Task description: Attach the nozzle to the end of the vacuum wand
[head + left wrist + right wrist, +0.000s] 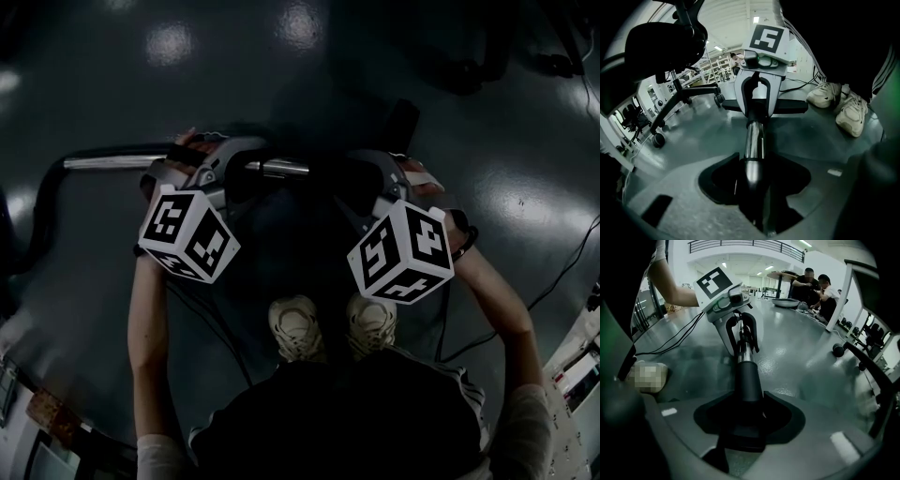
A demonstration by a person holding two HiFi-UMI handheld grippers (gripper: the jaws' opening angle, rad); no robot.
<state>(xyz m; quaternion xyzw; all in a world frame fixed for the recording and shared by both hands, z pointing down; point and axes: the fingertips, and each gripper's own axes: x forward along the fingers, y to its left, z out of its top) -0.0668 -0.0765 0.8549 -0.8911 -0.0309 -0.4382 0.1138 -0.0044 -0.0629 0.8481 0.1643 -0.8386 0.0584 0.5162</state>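
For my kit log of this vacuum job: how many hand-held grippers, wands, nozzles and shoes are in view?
Left hand-held gripper and right hand-held gripper: 2
Vacuum wand: 1
Nozzle: 1
Shoes: 2
Total: 6

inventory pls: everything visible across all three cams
wand: 1, shiny metal, held level between both grippers
nozzle: 1, black, on the wand's end
hose: 1, black, curving off at head view's left
chair: at least 1, black, on castors, beyond the wand
cables: several, black, on floor
floor: grey, glossy
table: 1, grey, far background
people: 2, dark clothes, at that table
shoes: 2, off-white, below the grippers
arms: 2, bare
left gripper: 1, grey, black-and-white cube, fingers shut on wand
right gripper: 1, same, fingers shut on nozzle
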